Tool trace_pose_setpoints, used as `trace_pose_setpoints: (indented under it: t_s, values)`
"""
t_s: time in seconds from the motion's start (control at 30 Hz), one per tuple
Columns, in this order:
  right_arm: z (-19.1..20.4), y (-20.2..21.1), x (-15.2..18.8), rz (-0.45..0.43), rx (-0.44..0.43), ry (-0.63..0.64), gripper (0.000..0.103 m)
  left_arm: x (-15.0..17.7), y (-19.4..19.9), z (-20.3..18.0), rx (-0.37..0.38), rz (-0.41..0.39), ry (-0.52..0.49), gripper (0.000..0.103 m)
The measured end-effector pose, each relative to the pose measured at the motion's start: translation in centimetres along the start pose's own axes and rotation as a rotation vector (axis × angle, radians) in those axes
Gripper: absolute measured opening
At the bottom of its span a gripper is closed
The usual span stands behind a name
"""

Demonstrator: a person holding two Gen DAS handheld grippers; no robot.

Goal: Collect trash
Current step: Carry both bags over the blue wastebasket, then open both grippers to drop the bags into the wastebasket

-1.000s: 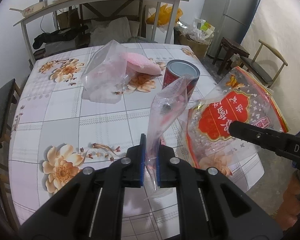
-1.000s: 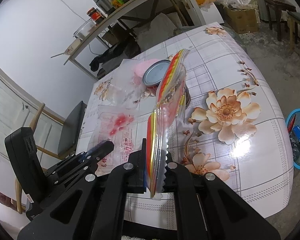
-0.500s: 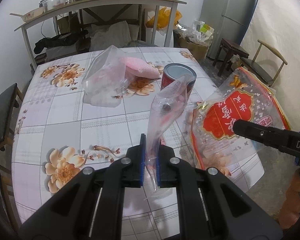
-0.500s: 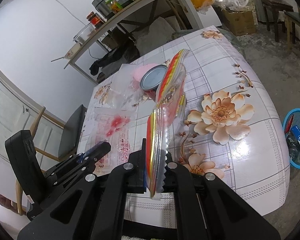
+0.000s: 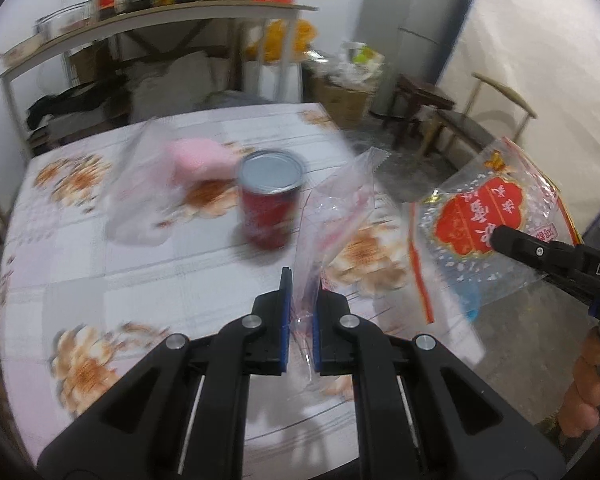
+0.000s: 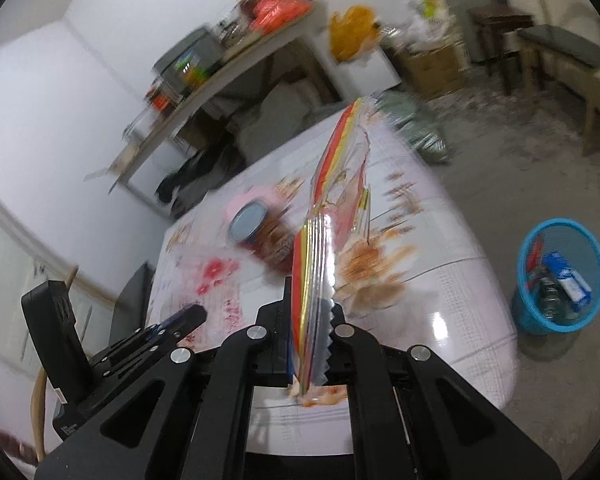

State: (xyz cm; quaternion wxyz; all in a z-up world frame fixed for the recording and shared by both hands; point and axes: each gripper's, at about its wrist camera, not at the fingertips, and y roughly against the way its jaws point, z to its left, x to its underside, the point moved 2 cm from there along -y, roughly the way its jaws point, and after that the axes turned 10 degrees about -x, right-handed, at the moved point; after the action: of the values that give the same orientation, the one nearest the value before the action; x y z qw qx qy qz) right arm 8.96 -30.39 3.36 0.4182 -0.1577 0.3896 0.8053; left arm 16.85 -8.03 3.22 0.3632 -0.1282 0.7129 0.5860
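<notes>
My left gripper (image 5: 300, 312) is shut on a clear plastic bag (image 5: 336, 216) with pink print and holds it up over the table's near right part. My right gripper (image 6: 310, 336) is shut on a red-and-gold printed snack bag (image 6: 336, 196), seen edge-on; the same bag shows flat in the left wrist view (image 5: 488, 216). A red can (image 5: 270, 200) with a silver lid stands mid-table, also in the right wrist view (image 6: 260, 236). Behind it lie a crumpled clear bag (image 5: 140, 200) and a pink pack (image 5: 196, 156).
The floral table (image 5: 120, 280) has its edge at the right. A blue waste basket (image 6: 556, 280) with trash inside stands on the floor right of the table. Chairs, a stool, boxes and a cluttered shelf (image 5: 140, 28) stand behind.
Both grippers have swung right and back from the table with their bags. The views are blurred by motion. The blue basket now shows more fully in the right wrist view.
</notes>
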Motion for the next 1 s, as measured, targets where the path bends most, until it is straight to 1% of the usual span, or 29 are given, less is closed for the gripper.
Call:
trace_pose_setpoints:
  t_s: [0.07,0.2,0.27,0.37,0.43,0.47,0.53,0.6,0.67,0.77,0.8,0.93,1.0]
  values:
    - [-1.6,2.4,-0.6,-0.062,0.044,-0.025,0.005,-1.2,-0.3,-1.7,0.047,0.000,-0.025,0.007]
    - [-6.0,8.0,-1.5,-0.195,0.161,-0.093,0.005,-3.4,-1.2,-6.6,0.152,0.014,-0.098,0.007]
    - [-8.2,10.1,-1.5,-0.237,0.210,-0.130,0.005,-4.1,-1.7,-9.2,0.191,0.022,-0.136,0.007]
    - [-11.4,11.8,-1.2,-0.268,0.256,-0.189,0.005,-4.8,-3.1,-13.3,0.241,0.056,-0.196,0.007]
    - [-14.0,12.5,-0.9,-0.279,0.283,-0.241,0.005,-4.8,-4.7,-16.5,0.278,0.108,-0.233,0.007]
    - [-15.5,12.7,-0.6,-0.279,0.288,-0.276,0.005,-4.7,-5.3,-17.5,0.287,0.129,-0.246,0.007]
    - [-17.5,12.7,-0.1,-0.278,0.287,-0.320,0.005,-4.3,-7.6,-20.5,0.306,0.200,-0.267,0.007]
    - [-19.7,12.4,0.3,-0.271,0.293,-0.361,0.005,-3.6,-9.8,-23.1,0.314,0.267,-0.283,0.007]
    - [-21.5,11.9,0.7,-0.259,0.301,-0.395,0.005,-3.1,-11.9,-25.4,0.315,0.315,-0.309,0.007]
    - [-24.0,11.2,1.0,-0.242,0.305,-0.442,0.005,-2.0,-15.1,-29.0,0.298,0.379,-0.350,0.007]
    - [-24.6,11.0,1.2,-0.238,0.308,-0.454,0.005,-1.6,-16.6,-30.5,0.280,0.404,-0.365,0.007]
    - [-27.3,11.1,1.6,-0.231,0.317,-0.502,0.005,-0.5,-20.6,-34.3,0.231,0.440,-0.421,0.007]
    - [-27.8,11.5,2.0,-0.230,0.322,-0.514,0.005,0.0,-22.8,-36.2,0.199,0.451,-0.455,0.007]
